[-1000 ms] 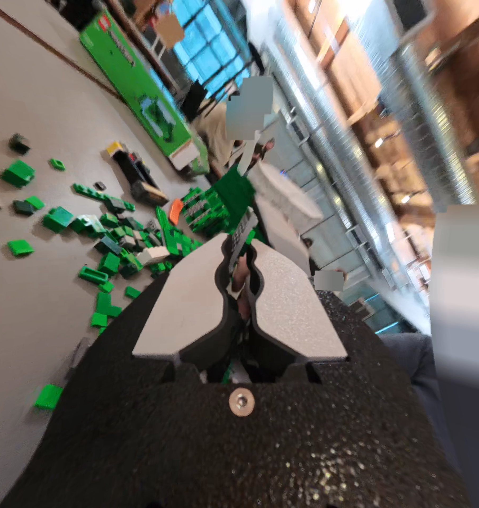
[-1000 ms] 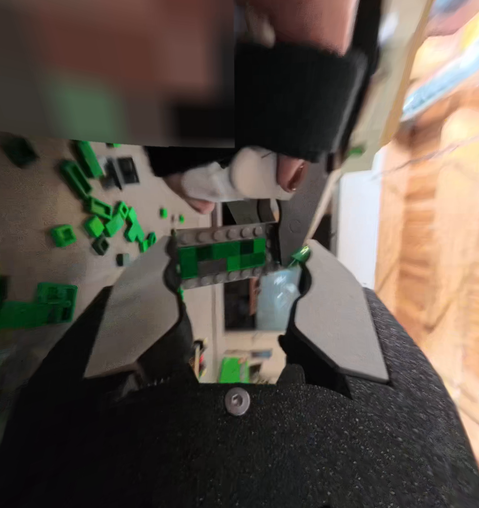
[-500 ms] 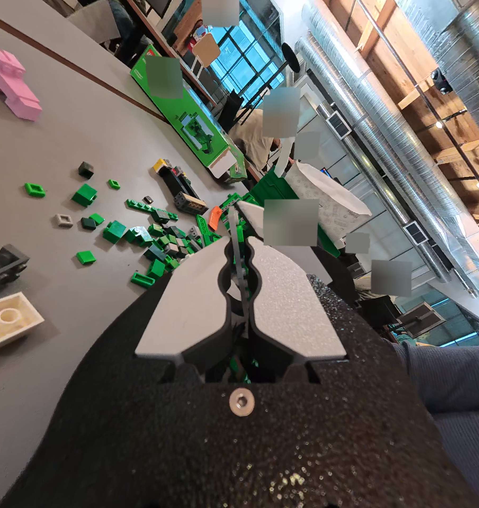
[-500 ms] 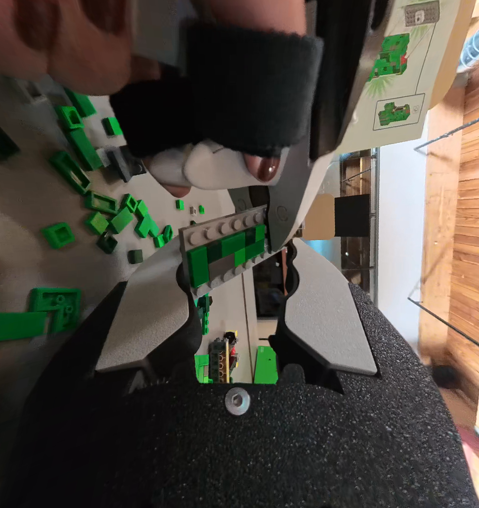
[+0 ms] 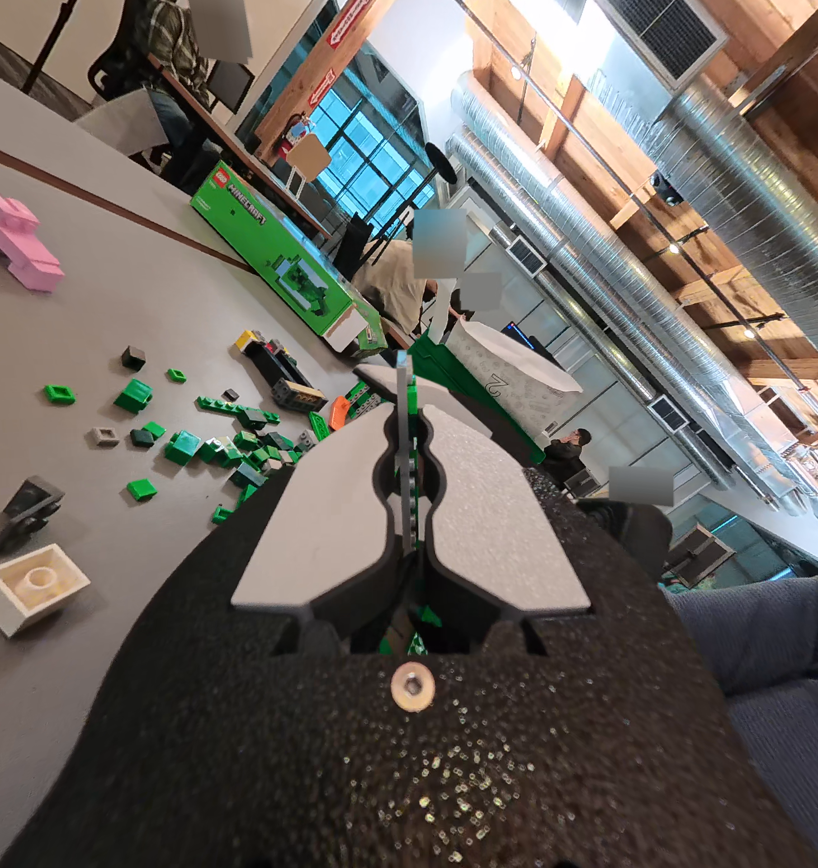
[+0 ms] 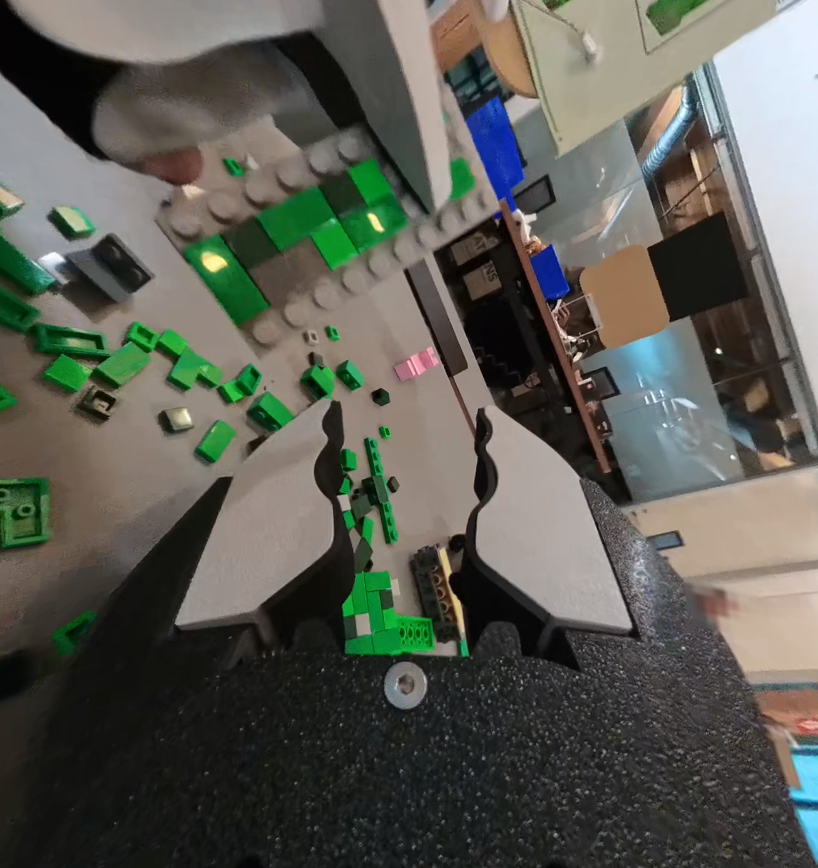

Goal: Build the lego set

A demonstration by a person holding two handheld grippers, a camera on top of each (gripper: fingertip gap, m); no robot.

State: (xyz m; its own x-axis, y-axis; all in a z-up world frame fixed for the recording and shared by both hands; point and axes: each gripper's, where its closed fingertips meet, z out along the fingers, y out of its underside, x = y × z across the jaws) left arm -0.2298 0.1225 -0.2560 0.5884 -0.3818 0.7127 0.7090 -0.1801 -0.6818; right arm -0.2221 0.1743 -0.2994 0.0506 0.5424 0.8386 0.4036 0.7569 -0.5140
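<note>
My left gripper [image 5: 406,415] is shut on a grey plate [image 5: 403,451] seen edge-on, held up off the table. In the right wrist view the same plate [image 6: 275,277] shows its studs and several green and dark green tiles, with the left gripper's finger [image 6: 388,103] clamped on its far end and a gloved hand [image 6: 172,112] behind it. My right gripper [image 6: 407,413] is open and empty, below the plate and apart from it. Loose green pieces [image 6: 115,366] lie on the grey table [image 5: 115,310].
A pink build [image 5: 17,249], a green set box [image 5: 275,263], a white brick [image 5: 31,596], a dark grey piece [image 5: 21,512] and a black-and-yellow build [image 5: 280,371] are on the table. A green partial build [image 6: 374,610] and an instruction booklet [image 6: 632,56] show in the right wrist view. About 7 cm separates my left fingertips from my right.
My right gripper had the plate's end between its fingers; it has let go and drawn back from it. The left gripper still holds the plate and has swung its view round.
</note>
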